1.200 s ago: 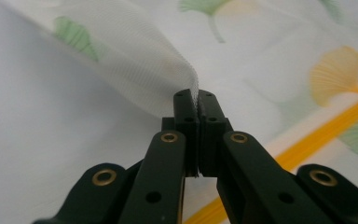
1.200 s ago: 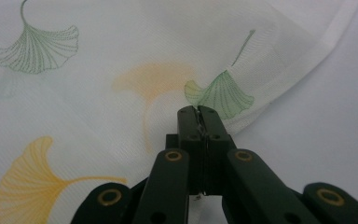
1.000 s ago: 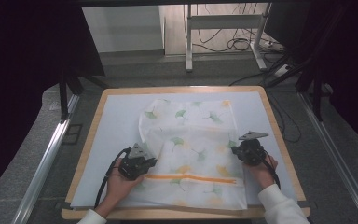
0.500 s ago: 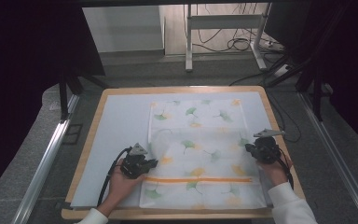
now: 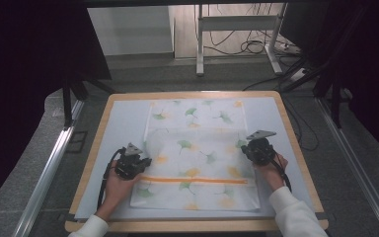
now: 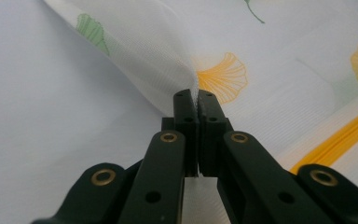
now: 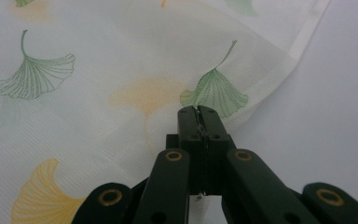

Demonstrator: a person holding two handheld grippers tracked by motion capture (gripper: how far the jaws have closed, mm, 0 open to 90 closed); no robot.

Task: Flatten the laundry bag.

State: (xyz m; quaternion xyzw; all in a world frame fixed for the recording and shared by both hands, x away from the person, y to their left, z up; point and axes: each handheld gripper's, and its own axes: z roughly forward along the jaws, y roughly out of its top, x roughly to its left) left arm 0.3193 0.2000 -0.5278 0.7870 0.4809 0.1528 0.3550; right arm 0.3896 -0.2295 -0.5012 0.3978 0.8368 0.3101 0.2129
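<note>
Pale surface (image 5: 123, 123) carries the leaf-print cloth (image 5: 197, 148), far part flat, near part doubled toward the person. Left claw (image 6: 192, 95) pinches its left fold edge; cloth runs rightward. Right claw (image 7: 198, 111) pinches the right edge; cloth runs leftward.

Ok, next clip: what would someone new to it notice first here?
Probably the white cloth printed with green and orange ginkgo leaves, spread across the middle of the pale table with an orange stripe near its front. Next, the left gripper and right gripper each pinch a side edge, lifting a fold.
</note>
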